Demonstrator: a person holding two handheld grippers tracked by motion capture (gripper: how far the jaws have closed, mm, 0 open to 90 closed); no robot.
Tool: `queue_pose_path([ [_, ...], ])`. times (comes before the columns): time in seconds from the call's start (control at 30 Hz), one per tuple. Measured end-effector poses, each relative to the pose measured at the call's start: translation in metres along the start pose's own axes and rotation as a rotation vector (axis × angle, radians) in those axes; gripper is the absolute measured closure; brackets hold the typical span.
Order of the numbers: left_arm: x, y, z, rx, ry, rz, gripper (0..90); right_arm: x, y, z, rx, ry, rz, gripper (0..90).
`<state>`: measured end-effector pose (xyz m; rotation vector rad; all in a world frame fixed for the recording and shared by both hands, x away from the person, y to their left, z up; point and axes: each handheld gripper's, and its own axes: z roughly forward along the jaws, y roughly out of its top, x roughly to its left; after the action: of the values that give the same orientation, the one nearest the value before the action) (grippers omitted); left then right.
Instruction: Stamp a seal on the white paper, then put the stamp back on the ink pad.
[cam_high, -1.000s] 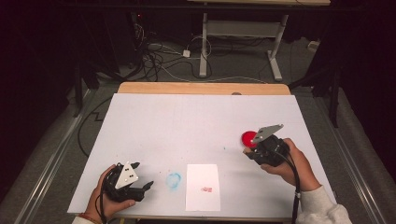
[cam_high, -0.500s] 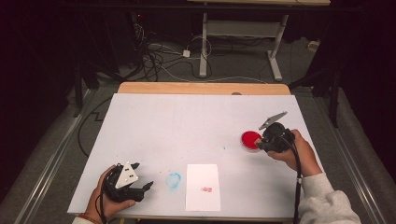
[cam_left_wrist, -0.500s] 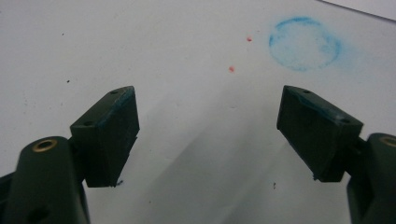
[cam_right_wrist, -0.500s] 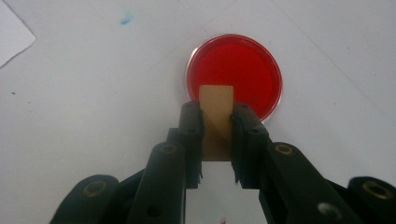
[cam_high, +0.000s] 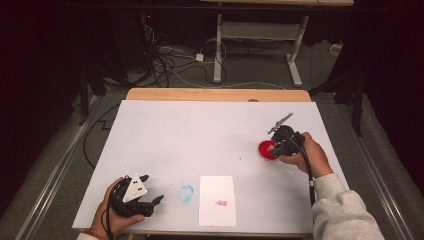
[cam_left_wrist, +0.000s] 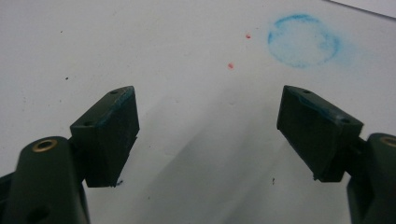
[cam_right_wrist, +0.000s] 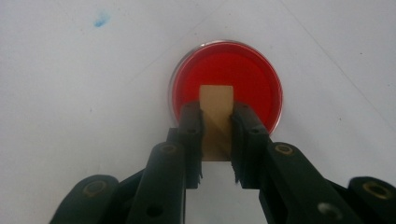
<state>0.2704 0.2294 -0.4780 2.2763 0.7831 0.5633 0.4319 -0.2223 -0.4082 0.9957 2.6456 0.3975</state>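
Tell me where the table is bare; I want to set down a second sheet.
The table is bare across its far half, from the wooden edge down to the red ink pad. Near edge is crowded: blue ring stain, white paper, left gripper.

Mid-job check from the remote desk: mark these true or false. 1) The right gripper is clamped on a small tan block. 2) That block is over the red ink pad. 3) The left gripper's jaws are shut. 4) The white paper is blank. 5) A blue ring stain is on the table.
1) True: the right gripper is shut on the tan block.
2) True: it sits over the round red ink pad.
3) False: the left gripper has its jaws wide apart, with nothing between them.
4) False: the white paper bears a small red mark.
5) True: the blue ring stain lies on the table.
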Motion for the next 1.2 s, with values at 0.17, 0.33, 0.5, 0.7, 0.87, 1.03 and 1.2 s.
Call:
queue_pose_path([
  [0.17,0.0,0.001,0.001,-0.002,0.0,0.0,20.4,-0.002,0.005,0.007,0.026,0.002,0.006,76.5],
  [0.33,0.001,-0.001,0.001,0.008,-0.003,-0.001,20.4,-0.005,0.008,0.016,0.055,0.001,0.004,76.4],
  [0.5,0.0,0.0,0.001,0.007,-0.003,0.006,20.4,-0.008,0.008,0.019,0.055,0.003,0.027,74.9],
  [0.7,-0.001,0.0,0.001,0.015,-0.004,0.011,20.4,-0.008,0.008,0.021,0.044,-0.003,0.036,66.4],
  [0.87,-0.001,0.0,0.002,0.023,0.001,0.014,20.4,-0.007,0.007,0.017,0.003,-0.018,0.055,56.2],
  [1.03,-0.002,0.0,0.002,0.022,0.006,0.016,20.4,-0.006,0.003,0.007,-0.07,-0.018,0.076,48.7],
  [1.2,-0.002,0.001,0.003,0.032,0.01,0.022,20.4,-0.002,-0.002,-0.006,-0.203,-0.014,0.103,42.5],
])
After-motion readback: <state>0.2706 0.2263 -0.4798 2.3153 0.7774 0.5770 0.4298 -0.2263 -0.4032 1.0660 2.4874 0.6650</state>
